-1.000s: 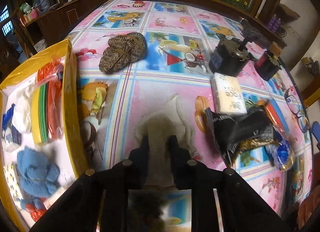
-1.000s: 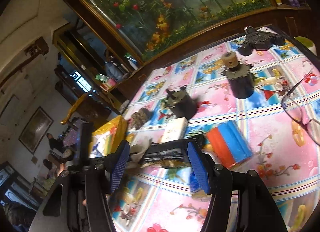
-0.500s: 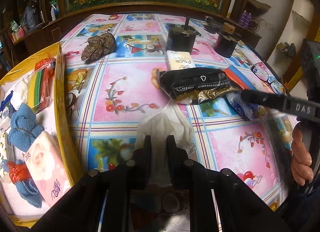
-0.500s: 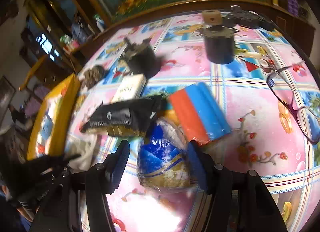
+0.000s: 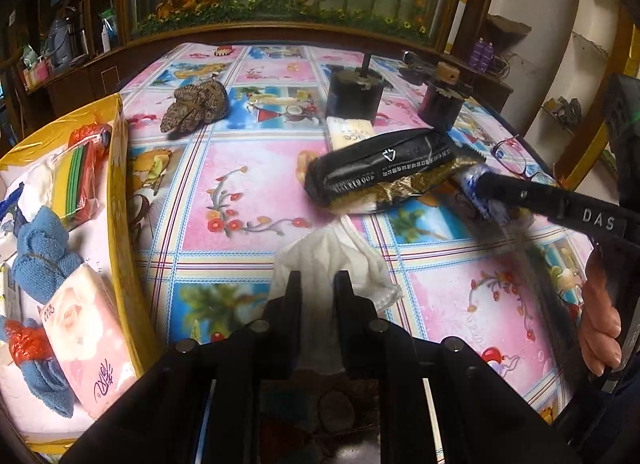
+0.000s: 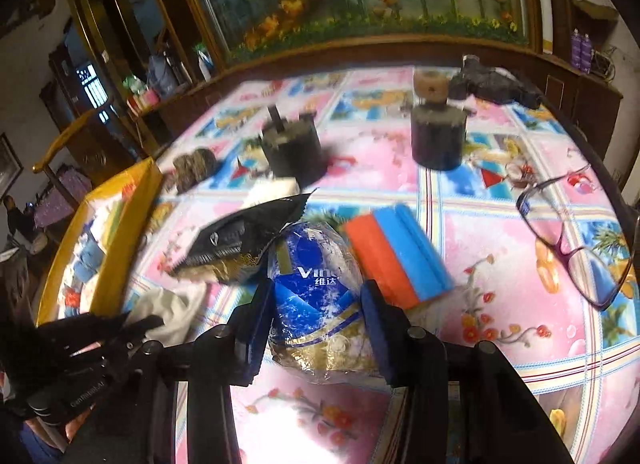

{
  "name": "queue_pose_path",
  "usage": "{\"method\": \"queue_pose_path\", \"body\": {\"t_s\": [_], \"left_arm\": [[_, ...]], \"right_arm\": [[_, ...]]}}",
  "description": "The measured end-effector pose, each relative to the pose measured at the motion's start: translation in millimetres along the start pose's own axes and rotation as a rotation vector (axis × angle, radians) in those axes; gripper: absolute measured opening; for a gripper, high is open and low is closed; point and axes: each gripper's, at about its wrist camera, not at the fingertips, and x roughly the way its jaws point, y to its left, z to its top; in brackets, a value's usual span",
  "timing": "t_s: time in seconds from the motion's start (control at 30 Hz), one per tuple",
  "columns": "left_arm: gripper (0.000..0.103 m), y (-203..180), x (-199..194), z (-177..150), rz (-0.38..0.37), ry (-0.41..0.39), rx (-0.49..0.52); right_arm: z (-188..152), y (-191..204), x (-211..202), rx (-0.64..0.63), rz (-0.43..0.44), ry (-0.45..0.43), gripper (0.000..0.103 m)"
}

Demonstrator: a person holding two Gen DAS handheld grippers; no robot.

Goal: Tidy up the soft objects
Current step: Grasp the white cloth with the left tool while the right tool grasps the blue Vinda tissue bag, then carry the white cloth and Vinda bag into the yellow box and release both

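The left hand-held gripper (image 5: 316, 284) is closed tight on a white cloth (image 5: 328, 256), just beside the yellow box (image 5: 120, 200). The right hand-held gripper (image 6: 316, 304) has just been closing around a blue tissue pack (image 6: 316, 288) on the counter (image 6: 500, 240); its pads sit at the pack's sides, but I cannot tell if they squeeze it.

The left gripper (image 5: 317, 284) angles down over the table, its jaws clamped on a white cloth (image 5: 328, 260). To its right, the right gripper (image 6: 316, 304), tilted downward, has just been closing its blue-padded jaws around a blue tissue pack (image 6: 320, 296), the pads at the wrapper's sides. A bare hand (image 5: 600, 316) grips the right handle.
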Motion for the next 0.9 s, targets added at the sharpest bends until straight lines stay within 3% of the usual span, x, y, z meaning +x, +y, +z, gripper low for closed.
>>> {"method": "queue_pose_path", "body": {"t_s": [0.33, 0.5, 0.9], "left_arm": [[0.015, 1.3, -19.6, -2.7, -0.055, -0.104, -0.003], [0.015, 2.0, -23.6, -2.9, -0.058, -0.123, -0.01], [0.015, 11.6, -40.8, 0.6, -0.071, -0.158, -0.043]], "right_arm": [[7.2, -9.1, -27.8, 0.091, 0.114, -0.146, 0.047], [6.3, -2.3, -27.3, 0.09, 0.177, -0.138, 0.047], [1.8, 35.1, -11.4, 0.046, 0.203, -0.098, 0.048]]}}
